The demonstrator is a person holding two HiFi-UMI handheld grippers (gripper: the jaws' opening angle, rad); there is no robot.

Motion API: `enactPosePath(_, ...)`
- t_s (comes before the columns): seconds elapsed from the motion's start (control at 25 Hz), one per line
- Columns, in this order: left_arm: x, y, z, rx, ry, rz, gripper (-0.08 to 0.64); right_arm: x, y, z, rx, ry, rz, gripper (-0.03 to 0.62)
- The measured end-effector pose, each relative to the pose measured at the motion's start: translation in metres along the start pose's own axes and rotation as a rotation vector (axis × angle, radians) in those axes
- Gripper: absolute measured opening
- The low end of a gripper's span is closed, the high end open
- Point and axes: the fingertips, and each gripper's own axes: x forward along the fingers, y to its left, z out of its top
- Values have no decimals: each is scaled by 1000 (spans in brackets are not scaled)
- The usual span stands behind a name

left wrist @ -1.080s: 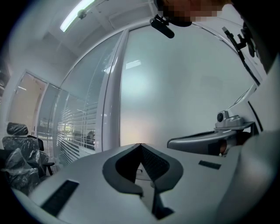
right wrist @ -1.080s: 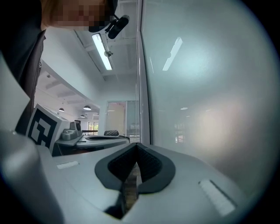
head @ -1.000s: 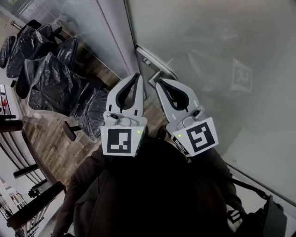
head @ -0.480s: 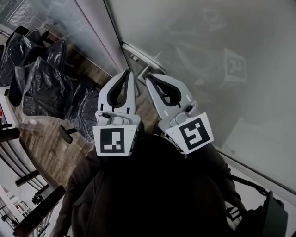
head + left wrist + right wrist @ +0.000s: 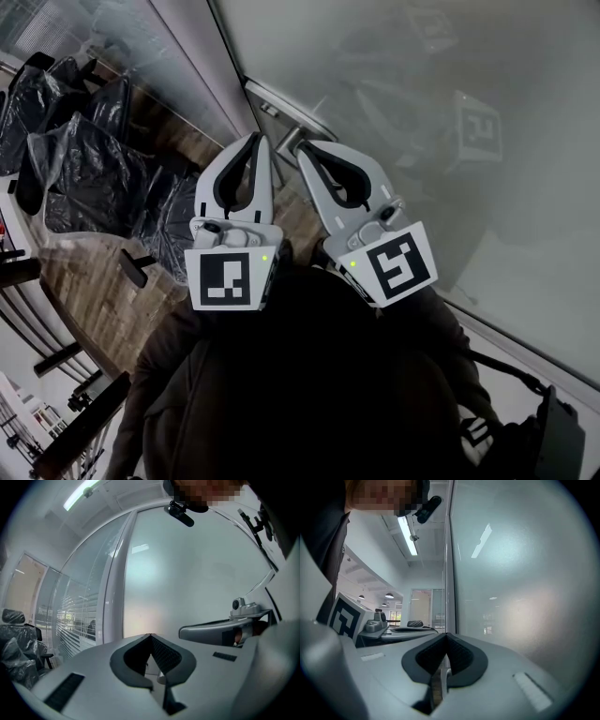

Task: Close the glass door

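The frosted glass door fills the right and upper part of the head view. Its metal lock plate and lever handle sit at the door's edge, just beyond my two grippers. My left gripper points at the door edge, jaws shut with nothing between them. My right gripper is close beside it, also shut and empty, its tip near the handle. In the left gripper view the shut jaws face the frosted pane and its white frame. The right gripper view shows shut jaws close to the glass.
Several office chairs wrapped in black plastic stand on the wood floor at the left. A glass partition with blinds runs beside the door. A dark bag lies at the bottom right. The person's dark jacket fills the bottom.
In the head view the grippers and the door handle have shifted up and left together. Both grippers stay shut and side by side.
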Motion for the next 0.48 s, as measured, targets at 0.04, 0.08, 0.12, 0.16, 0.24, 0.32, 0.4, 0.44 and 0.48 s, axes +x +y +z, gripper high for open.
enactPosePath(0.04, -1, 0, -2, 4, 16, -6, -3, 1, 0, 0, -1, 0, 2, 2)
enactPosePath(0.08, -1, -1, -5, 7, 35, -13, -3, 1, 1, 0, -1, 0, 3, 2)
enactPosePath(0.12, -2, -1, -7, 9, 46, -16, -3, 2, 1, -1, 0, 0, 5, 0)
enactPosePath(0.16, -2, -1, -7, 8, 51, -16, -3, 2, 1, -1, 1, 0, 6, 2)
enactPosePath(0.24, -1, -1, -6, 4, 48, -14, -3, 2, 1, -1, 4, 3, 4, 2)
enactPosePath(0.32, 1, 1, -2, -7, 27, -6, -3, 3, 1, -1, 2, 4, 4, 0)
enactPosePath(0.4, 1, 2, 0, -6, 10, -7, -3, 4, 2, -1, -3, 4, 7, 2)
enactPosePath(0.44, 0, 2, 0, 0, 12, -12, -3, 5, 2, -1, -4, 4, 8, 2)
enactPosePath(0.48, 0, 3, -1, 6, 16, -17, -3, 5, 3, -1, -6, 3, 8, 2)
